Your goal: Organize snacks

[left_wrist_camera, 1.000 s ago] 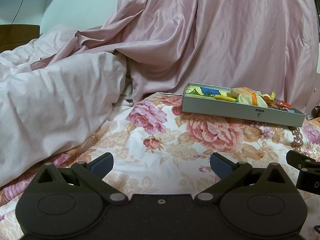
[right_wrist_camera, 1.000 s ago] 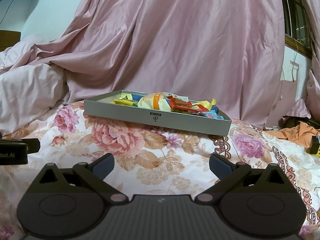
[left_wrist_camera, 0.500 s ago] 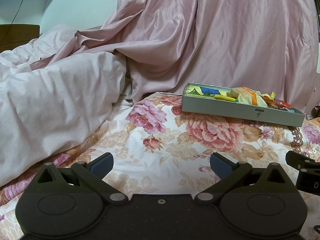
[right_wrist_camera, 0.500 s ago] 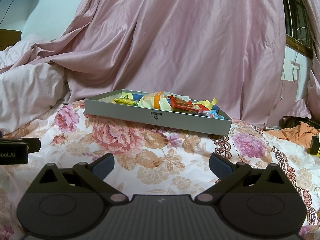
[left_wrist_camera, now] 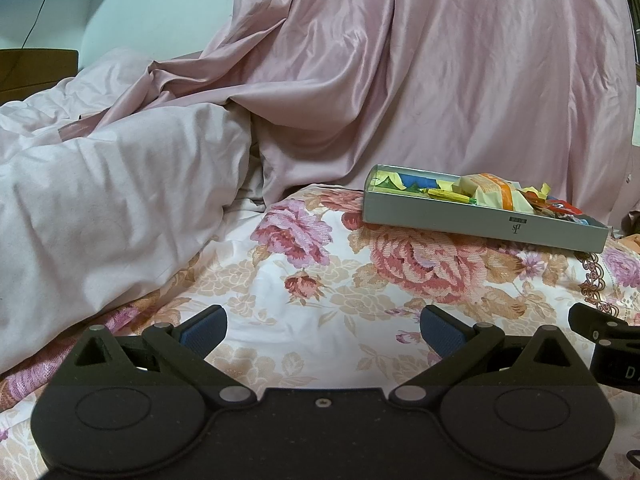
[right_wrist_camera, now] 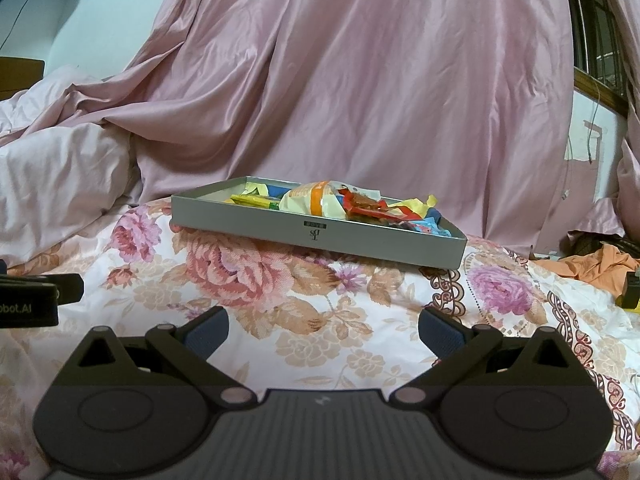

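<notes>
A shallow grey box [right_wrist_camera: 320,236] rests on the floral bedspread, holding several snack packets: a cream one with an orange band [right_wrist_camera: 316,204], a red one [right_wrist_camera: 368,206], yellow and blue ones. From the left wrist the same box [left_wrist_camera: 480,226] sits far right. My right gripper [right_wrist_camera: 323,330] is open and empty, a short way in front of the box. Open and empty too, my left gripper [left_wrist_camera: 323,326] hovers over the bedspread, left of the box. Each gripper's side shows at the edge of the other's view.
A pale pink duvet [left_wrist_camera: 100,208] is heaped at the left. A pink satin drape [right_wrist_camera: 360,80] hangs behind the box. An orange cloth [right_wrist_camera: 600,262] and a dark and yellow item [right_wrist_camera: 632,292] lie at the far right of the bed.
The right gripper has edged forward, so the box looks slightly larger and nearer. The left view is almost unchanged. Both grippers stay open.
</notes>
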`<state>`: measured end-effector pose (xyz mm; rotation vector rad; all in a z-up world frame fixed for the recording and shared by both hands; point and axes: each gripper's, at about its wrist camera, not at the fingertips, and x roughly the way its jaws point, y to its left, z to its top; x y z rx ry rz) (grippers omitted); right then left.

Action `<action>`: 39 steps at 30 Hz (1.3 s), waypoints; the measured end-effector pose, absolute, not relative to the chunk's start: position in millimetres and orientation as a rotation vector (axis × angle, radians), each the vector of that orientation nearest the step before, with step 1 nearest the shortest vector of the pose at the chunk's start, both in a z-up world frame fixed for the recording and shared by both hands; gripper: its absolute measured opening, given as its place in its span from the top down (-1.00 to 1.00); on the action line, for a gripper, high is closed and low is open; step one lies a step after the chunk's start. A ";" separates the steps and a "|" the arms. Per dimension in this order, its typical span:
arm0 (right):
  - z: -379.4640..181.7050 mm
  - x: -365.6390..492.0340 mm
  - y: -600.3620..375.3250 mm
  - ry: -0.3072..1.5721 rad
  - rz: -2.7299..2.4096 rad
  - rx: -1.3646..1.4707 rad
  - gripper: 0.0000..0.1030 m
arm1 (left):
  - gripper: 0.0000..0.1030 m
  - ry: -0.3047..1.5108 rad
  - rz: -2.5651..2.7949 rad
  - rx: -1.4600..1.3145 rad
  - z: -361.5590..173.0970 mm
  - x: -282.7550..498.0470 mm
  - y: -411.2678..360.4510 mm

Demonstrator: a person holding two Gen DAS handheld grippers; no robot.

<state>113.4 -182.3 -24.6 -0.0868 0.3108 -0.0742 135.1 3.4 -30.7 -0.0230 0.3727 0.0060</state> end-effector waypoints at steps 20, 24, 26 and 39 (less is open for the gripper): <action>-25.2 114.0 -181.2 0.315 -0.072 -0.086 -1.00 | -0.99 0.374 0.005 -0.025 -30.3 135.6 4.2; -25.4 113.7 -181.2 0.316 -0.070 -0.087 -1.00 | -0.99 0.375 0.003 -0.026 -30.0 135.4 5.0; -25.3 113.8 -181.1 0.316 -0.071 -0.087 -1.00 | -0.99 0.381 0.004 -0.029 -30.0 135.8 4.5; -25.9 114.1 -180.8 0.321 -0.067 -0.088 -1.00 | -0.99 0.415 0.054 -0.058 -28.5 137.1 6.0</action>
